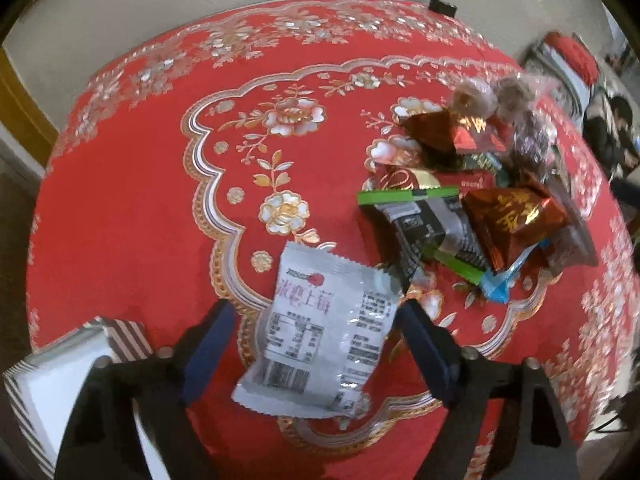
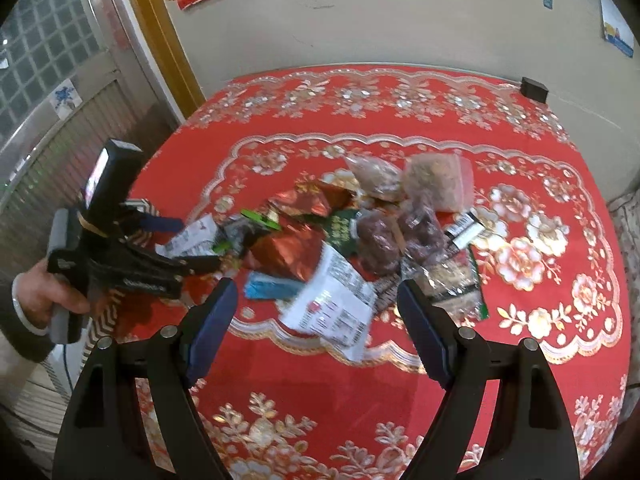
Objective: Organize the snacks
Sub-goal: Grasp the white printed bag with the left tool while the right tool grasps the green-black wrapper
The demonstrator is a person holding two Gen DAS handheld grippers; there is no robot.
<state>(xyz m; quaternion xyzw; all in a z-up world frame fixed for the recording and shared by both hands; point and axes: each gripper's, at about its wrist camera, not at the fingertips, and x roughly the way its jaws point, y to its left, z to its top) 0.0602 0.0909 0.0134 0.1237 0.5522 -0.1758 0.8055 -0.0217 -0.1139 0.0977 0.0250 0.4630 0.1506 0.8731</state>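
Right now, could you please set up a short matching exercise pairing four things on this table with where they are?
Things:
1. white sachet
2. striped box
3. small black block
4. clear bags of dark fruit

Places:
A. at the table's far edge by the wall
B. between the open left tongs
C. in the snack pile, beyond the open right tongs
D. at the table's near left edge, beside the left tongs

Pairs: 1-B, 2-D, 3-A, 4-C
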